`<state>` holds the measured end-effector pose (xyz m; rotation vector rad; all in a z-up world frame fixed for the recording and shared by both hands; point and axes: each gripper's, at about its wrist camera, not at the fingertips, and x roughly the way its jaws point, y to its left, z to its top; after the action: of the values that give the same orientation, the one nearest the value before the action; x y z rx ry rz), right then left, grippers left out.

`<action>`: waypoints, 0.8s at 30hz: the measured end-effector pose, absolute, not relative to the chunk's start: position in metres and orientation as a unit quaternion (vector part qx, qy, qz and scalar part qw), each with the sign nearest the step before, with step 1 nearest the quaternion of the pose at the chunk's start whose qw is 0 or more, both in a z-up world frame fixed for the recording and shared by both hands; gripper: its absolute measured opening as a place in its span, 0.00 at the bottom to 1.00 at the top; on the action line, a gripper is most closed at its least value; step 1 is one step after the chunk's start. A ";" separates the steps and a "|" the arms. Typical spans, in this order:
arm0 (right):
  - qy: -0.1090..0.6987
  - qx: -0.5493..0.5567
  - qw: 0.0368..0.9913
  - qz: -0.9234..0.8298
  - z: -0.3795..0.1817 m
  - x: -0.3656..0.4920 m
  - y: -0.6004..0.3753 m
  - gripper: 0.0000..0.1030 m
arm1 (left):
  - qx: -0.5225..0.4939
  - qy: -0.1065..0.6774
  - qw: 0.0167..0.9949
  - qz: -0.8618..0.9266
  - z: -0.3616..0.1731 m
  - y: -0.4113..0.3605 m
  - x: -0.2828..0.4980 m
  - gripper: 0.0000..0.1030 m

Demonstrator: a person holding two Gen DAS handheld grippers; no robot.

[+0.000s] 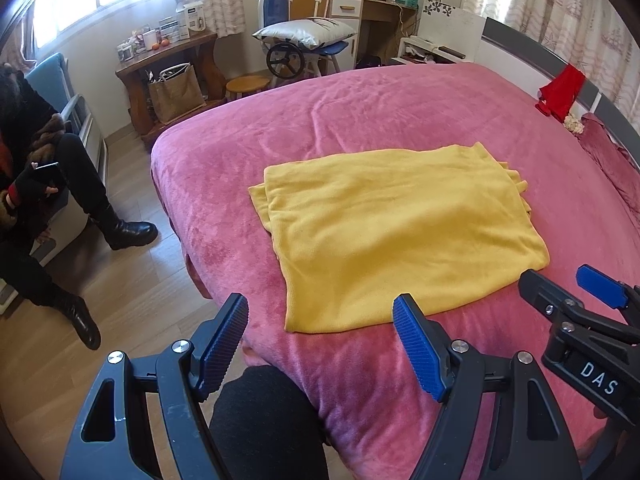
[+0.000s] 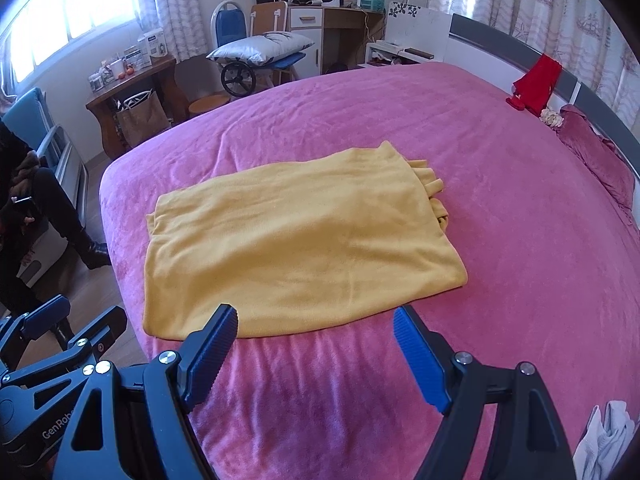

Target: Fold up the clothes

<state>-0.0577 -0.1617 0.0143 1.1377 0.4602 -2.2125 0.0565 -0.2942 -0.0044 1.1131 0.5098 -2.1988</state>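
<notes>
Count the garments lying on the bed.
3: yellow garment, folded mid-bed; red garment against the headboard; white garment, crumpled at the near right edge. More may lie outside the frame.

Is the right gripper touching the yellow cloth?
Apart. In the right wrist view the open right gripper hangs short of the yellow cloth, pink blanket between its fingers.

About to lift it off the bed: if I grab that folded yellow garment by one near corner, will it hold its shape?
Probably not. The yellow garment looks like soft knit, and its loose layers fan out at the far right edge, so it would likely droop and unfold. It looks light. On the plush pink blanket it may drag rather than slide.
</notes>
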 end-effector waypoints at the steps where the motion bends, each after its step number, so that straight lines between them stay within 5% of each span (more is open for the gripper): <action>1: 0.172 0.426 0.302 -0.835 0.015 -0.058 -0.161 0.80 | 0.420 0.189 0.309 -0.832 -0.004 -0.294 0.056 0.74; 24: 0.167 0.398 0.299 -0.851 0.023 -0.056 -0.159 0.80 | 0.428 0.249 0.288 -0.820 -0.005 -0.304 0.062 0.77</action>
<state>-0.0557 -0.1591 0.0226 1.0578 0.4441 -2.2594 0.0618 -0.3043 -0.0047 1.1435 0.6638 -2.1894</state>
